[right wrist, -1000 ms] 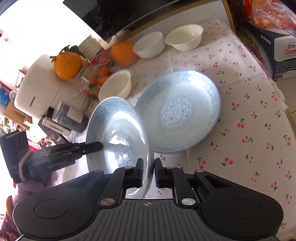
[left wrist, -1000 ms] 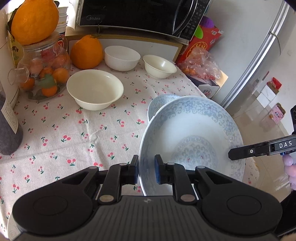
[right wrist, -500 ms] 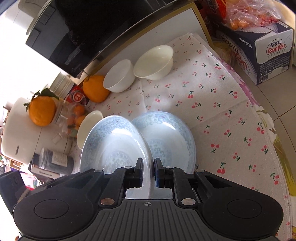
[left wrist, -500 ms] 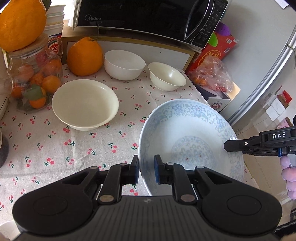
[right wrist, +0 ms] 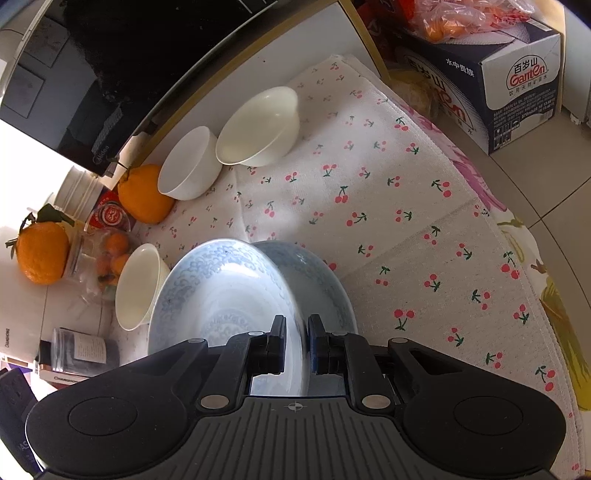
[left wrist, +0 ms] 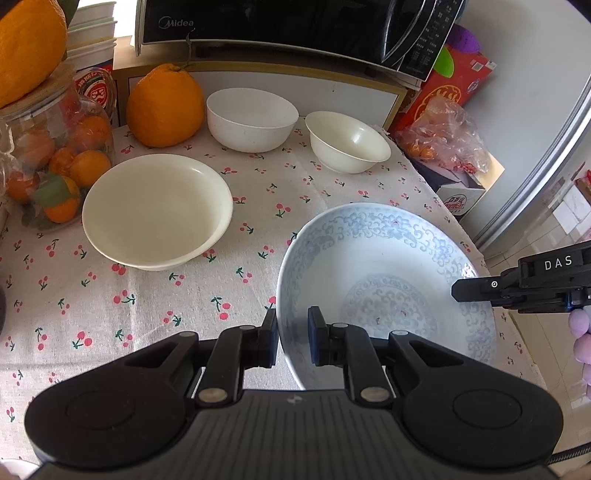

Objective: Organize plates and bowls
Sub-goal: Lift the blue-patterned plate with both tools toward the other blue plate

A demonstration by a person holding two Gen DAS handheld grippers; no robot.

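Both grippers hold the same blue-patterned plate [left wrist: 388,280] by opposite rims. My left gripper [left wrist: 291,341] is shut on its near-left rim. My right gripper [right wrist: 295,345] is shut on the other rim; its fingers [left wrist: 476,290] show at the right of the left wrist view. In the right wrist view the held plate [right wrist: 218,295] sits tilted over a second blue-patterned plate [right wrist: 317,280] lying on the cherry-print tablecloth [left wrist: 155,302]. A wide cream bowl [left wrist: 155,210], a white bowl [left wrist: 251,118] and a small cream bowl [left wrist: 347,142] stand farther back.
A microwave [left wrist: 288,26] stands at the back. A large orange [left wrist: 164,105] and a glass jar of small oranges [left wrist: 55,147] are at the back left. A Ganten box [right wrist: 513,85] with bagged fruit stands off the table's right edge.
Both grippers have carried the held plate over the second plate on the table and lowered it, so the lower plate is now hidden in the left wrist view.
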